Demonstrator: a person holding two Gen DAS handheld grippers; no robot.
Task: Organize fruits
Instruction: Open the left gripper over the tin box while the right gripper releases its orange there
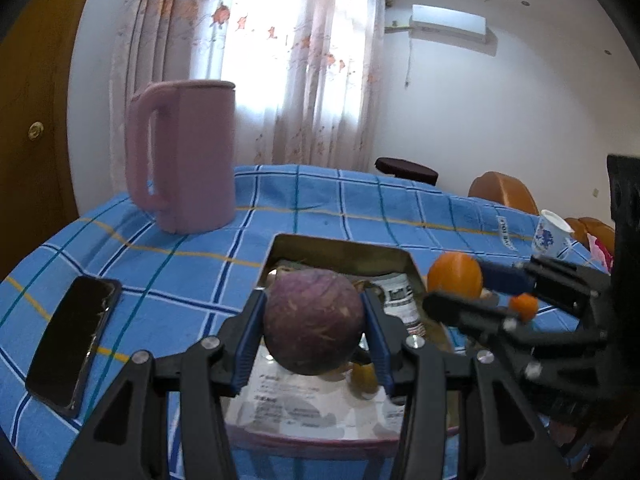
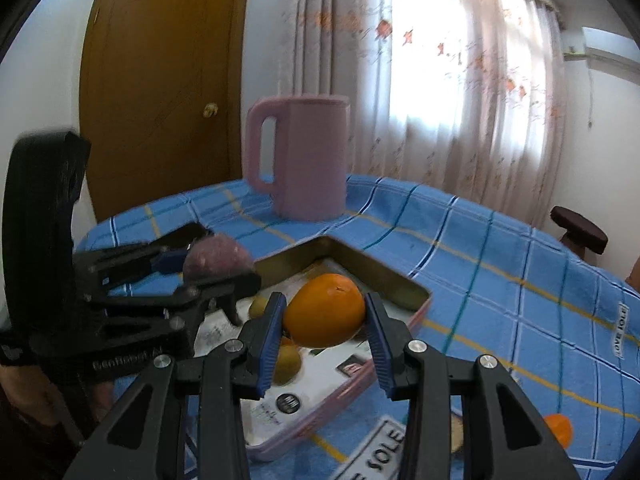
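My left gripper (image 1: 314, 320) is shut on a round purple fruit (image 1: 314, 322) and holds it above a shallow metal tin tray (image 1: 340, 250) lined with paper. My right gripper (image 2: 325, 316) is shut on an orange (image 2: 324, 310) and holds it above the same tray (image 2: 376, 270). The orange (image 1: 454, 274) and right gripper also show at the right in the left wrist view. The purple fruit (image 2: 216, 260) and left gripper show at the left in the right wrist view. Small yellow fruits (image 2: 286, 362) lie in the tray. A small orange fruit (image 2: 558, 428) lies on the cloth at right.
A pink kettle (image 1: 184, 156) stands behind the tray on the blue checked tablecloth (image 1: 180, 272). A black phone (image 1: 74, 340) lies at the left. A paper cup (image 1: 550, 236) stands far right. A dark stool (image 2: 578, 232) is beyond the table.
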